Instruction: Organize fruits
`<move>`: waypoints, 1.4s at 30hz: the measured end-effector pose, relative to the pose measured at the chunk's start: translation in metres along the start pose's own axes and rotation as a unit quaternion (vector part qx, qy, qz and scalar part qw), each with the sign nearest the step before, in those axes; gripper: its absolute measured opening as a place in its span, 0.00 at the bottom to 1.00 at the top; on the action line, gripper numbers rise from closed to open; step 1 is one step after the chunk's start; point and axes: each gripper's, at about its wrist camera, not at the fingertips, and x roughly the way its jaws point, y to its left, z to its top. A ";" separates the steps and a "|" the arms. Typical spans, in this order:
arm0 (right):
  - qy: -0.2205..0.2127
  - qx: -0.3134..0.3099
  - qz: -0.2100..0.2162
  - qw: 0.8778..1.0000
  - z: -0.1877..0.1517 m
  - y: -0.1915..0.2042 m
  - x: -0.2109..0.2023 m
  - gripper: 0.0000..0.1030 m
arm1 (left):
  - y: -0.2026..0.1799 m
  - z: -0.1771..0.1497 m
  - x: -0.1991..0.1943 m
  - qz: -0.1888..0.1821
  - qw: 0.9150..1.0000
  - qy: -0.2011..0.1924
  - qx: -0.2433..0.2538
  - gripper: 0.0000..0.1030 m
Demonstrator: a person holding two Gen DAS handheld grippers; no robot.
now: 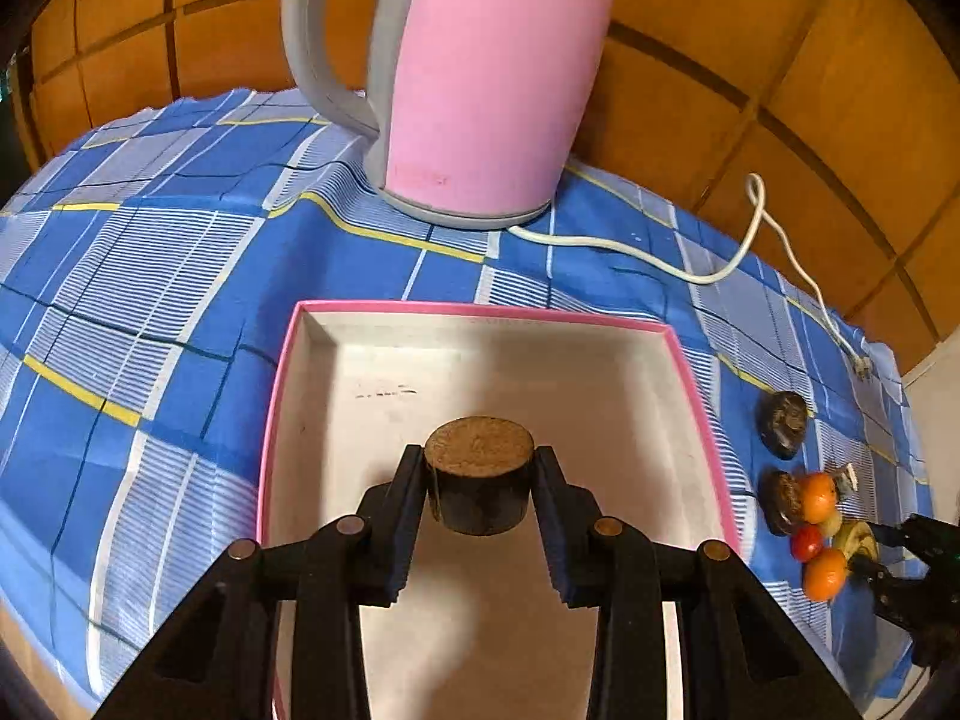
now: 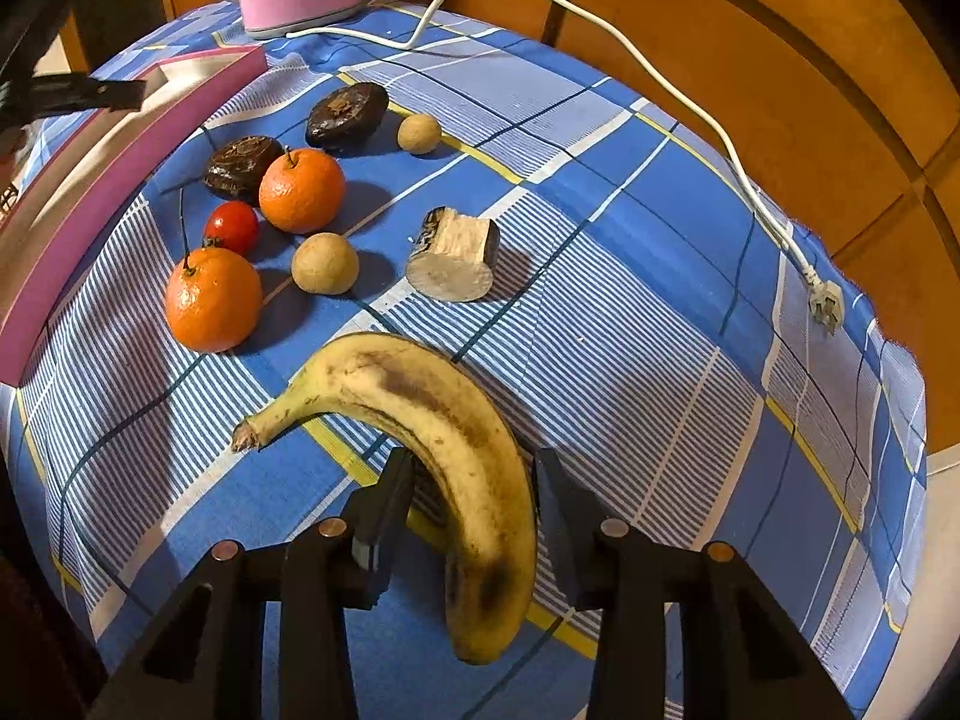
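Am holding dark cut fruit chunk in my left gripper, hovering over pink-rimmed box; judging drop-off step, needs release. My right gripper is straddling banana at 6 o'clock on surface, jaws wide, needs closing.

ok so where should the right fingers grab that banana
Across the thick middle of the banana, from above, one finger on each long side. It lies flat on the cloth and the right gripper already straddles it there, open. Its stem is too thin.
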 end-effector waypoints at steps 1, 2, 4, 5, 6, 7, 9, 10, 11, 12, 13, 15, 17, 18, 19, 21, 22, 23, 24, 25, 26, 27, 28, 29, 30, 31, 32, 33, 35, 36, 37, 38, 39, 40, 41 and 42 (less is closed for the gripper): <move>0.000 -0.001 0.000 1.000 0.001 0.000 0.000 0.40 | 0.000 -0.001 0.000 0.010 1.000 0.000 -0.002 0.36; -0.001 0.000 0.002 1.000 0.001 0.000 0.001 0.40 | 0.001 -0.003 -0.002 0.011 1.000 -0.002 -0.006 0.44; -0.002 0.000 0.005 1.000 0.000 -0.001 0.001 0.40 | 0.002 -0.010 -0.014 0.025 0.999 -0.019 -0.017 0.64; -0.002 0.000 0.006 1.000 0.000 -0.001 0.001 0.39 | 0.003 -0.014 -0.021 0.039 0.999 -0.029 -0.019 0.68; -0.002 0.000 0.007 1.000 0.000 -0.002 0.001 0.39 | 0.003 -0.018 -0.028 0.049 0.998 -0.039 -0.019 0.68; -0.001 -0.001 0.009 1.000 -0.001 -0.003 0.001 0.39 | 0.004 -0.025 -0.038 0.053 0.997 -0.046 -0.020 0.68; 0.000 0.003 0.018 1.000 -0.001 -0.006 0.002 0.40 | 0.003 -0.041 -0.054 0.059 0.997 -0.050 -0.023 0.68; 0.001 0.007 0.022 1.000 0.000 -0.008 0.003 0.40 | 0.001 -0.046 -0.058 0.057 0.997 -0.049 -0.022 0.68; 0.002 0.009 0.027 1.000 0.000 -0.010 0.003 0.39 | 0.001 -0.054 -0.065 0.056 0.997 -0.051 -0.023 0.68; 0.004 0.011 0.029 1.000 0.001 -0.011 0.003 0.39 | -0.001 -0.061 -0.070 0.056 0.997 -0.053 -0.023 0.68; 0.005 0.014 0.029 0.999 0.002 -0.012 0.003 0.38 | -0.004 -0.069 -0.075 0.052 0.997 -0.051 -0.020 0.68; 0.005 0.020 0.031 0.999 0.002 -0.013 0.002 0.35 | -0.007 -0.082 -0.082 0.042 0.998 -0.049 -0.023 0.68; 0.005 0.030 0.031 0.999 0.001 -0.012 0.001 0.33 | -0.012 -0.090 -0.085 0.030 0.998 -0.042 -0.023 0.68; 0.003 0.038 0.032 0.999 0.000 -0.012 0.000 0.33 | -0.015 -0.096 -0.089 0.026 0.999 -0.043 -0.021 0.68; 0.002 0.046 0.033 0.998 -0.002 -0.013 -0.001 0.32 | -0.021 -0.099 -0.089 0.025 0.998 -0.045 -0.020 0.68; -0.001 0.066 0.034 0.997 -0.006 -0.014 -0.005 0.31 | -0.028 -0.107 -0.093 0.020 0.999 -0.048 -0.012 0.68; -0.003 0.077 0.038 0.996 -0.009 -0.015 -0.006 0.30 | -0.033 -0.110 -0.094 0.019 0.999 -0.048 -0.007 0.68; -0.004 0.084 0.040 0.996 -0.010 -0.015 -0.007 0.30 | -0.037 -0.113 -0.095 0.020 0.999 -0.050 -0.001 0.68; -0.005 0.094 0.042 0.995 -0.013 -0.015 -0.008 0.30 | -0.042 -0.117 -0.097 0.019 0.998 -0.052 0.008 0.68; -0.008 0.105 0.044 0.993 -0.015 -0.014 -0.009 0.29 | -0.044 -0.118 -0.097 0.019 0.998 -0.052 0.012 0.68; -0.012 0.119 0.051 0.991 -0.017 -0.015 -0.011 0.29 | -0.046 -0.119 -0.098 0.020 0.998 -0.053 0.017 0.68; -0.018 0.137 0.063 0.988 -0.020 -0.016 -0.014 0.29 | -0.046 -0.121 -0.099 0.019 0.998 -0.053 0.019 0.68; -0.021 0.147 0.069 0.987 -0.022 -0.015 -0.015 0.29 | -0.047 -0.122 -0.100 0.015 0.998 -0.053 0.018 0.68; -0.023 0.158 0.076 0.984 -0.024 -0.015 -0.017 0.29 | -0.046 -0.122 -0.100 0.012 0.998 -0.052 0.016 0.68; -0.026 0.168 0.082 0.982 -0.026 -0.015 -0.019 0.29 | -0.045 -0.123 -0.101 0.011 0.998 -0.053 0.013 0.68; -0.029 0.179 0.088 0.980 -0.028 -0.016 -0.021 0.29 | -0.044 -0.123 -0.102 0.009 0.998 -0.053 0.012 0.68; -0.035 0.191 0.094 0.976 -0.029 -0.017 -0.024 0.29 | -0.043 -0.124 -0.103 0.009 0.998 -0.054 0.012 0.68; -0.041 0.202 0.099 0.974 -0.031 -0.014 -0.027 0.29 | -0.043 -0.124 -0.104 0.009 0.998 -0.055 0.012 0.68; -0.057 0.223 0.109 0.967 -0.032 -0.009 -0.036 0.29 | -0.041 -0.124 -0.107 0.016 0.998 -0.062 0.012 0.69; -0.063 0.229 0.113 0.965 -0.032 -0.009 -0.040 0.29 | -0.039 -0.125 -0.109 0.020 0.998 -0.065 0.010 0.69; -0.071 0.235 0.119 0.962 -0.030 -0.007 -0.046 0.29 | -0.037 -0.125 -0.110 0.023 0.997 -0.068 0.007 0.69; -0.079 0.237 0.125 0.960 -0.027 -0.003 -0.051 0.29 | -0.035 -0.125 -0.112 0.029 0.997 -0.072 0.003 0.70; -0.086 0.235 0.131 0.959 -0.022 0.002 -0.056 0.29 | -0.032 -0.125 -0.113 0.035 0.997 -0.076 -0.001 0.72; -0.092 0.229 0.137 0.959 -0.017 0.009 -0.061 0.29 | -0.028 -0.125 -0.115 0.044 0.996 -0.080 -0.008 0.72; -0.099 0.219 0.142 0.960 -0.008 0.018 -0.064 0.29 | -0.026 -0.126 -0.116 0.049 0.995 -0.083 -0.012 0.72; -0.105 0.210 0.148 0.961 0.003 0.030 -0.069 0.29 | -0.023 -0.126 -0.116 0.054 0.995 -0.084 -0.017 0.72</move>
